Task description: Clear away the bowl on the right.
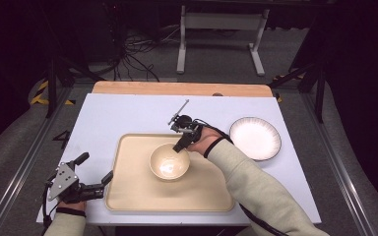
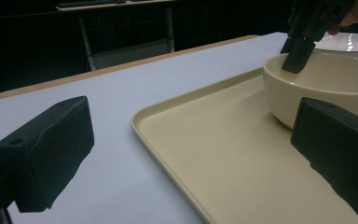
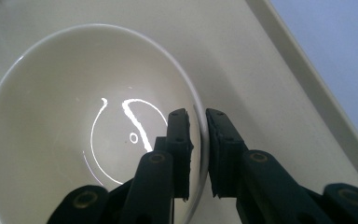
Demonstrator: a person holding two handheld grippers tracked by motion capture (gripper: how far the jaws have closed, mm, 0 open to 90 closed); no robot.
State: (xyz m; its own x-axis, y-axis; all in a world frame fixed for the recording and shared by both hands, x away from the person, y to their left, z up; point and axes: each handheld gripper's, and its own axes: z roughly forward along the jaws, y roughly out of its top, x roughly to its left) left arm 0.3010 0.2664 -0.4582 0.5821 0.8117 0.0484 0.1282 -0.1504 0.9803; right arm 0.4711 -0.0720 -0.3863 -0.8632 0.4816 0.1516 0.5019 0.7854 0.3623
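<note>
High view overhead, gripper views close, sharing bowl [image 1: 169,161]

Cream ceramic bowl [image 1: 170,161], glossy, upright & empty, sits approx mid-tray on a beige tray [image 1: 128,196]. Its far-right rim is pinched in the right claw [image 3: 199,140], one jaw inside, one outside.

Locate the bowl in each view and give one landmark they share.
High view: bowl at centre, on the tray.
Left gripper view: upper right, on the tray.
Right gripper view: left and centre, rim between the right gripper jaws.
Shared landmark: the beige tray.
</note>
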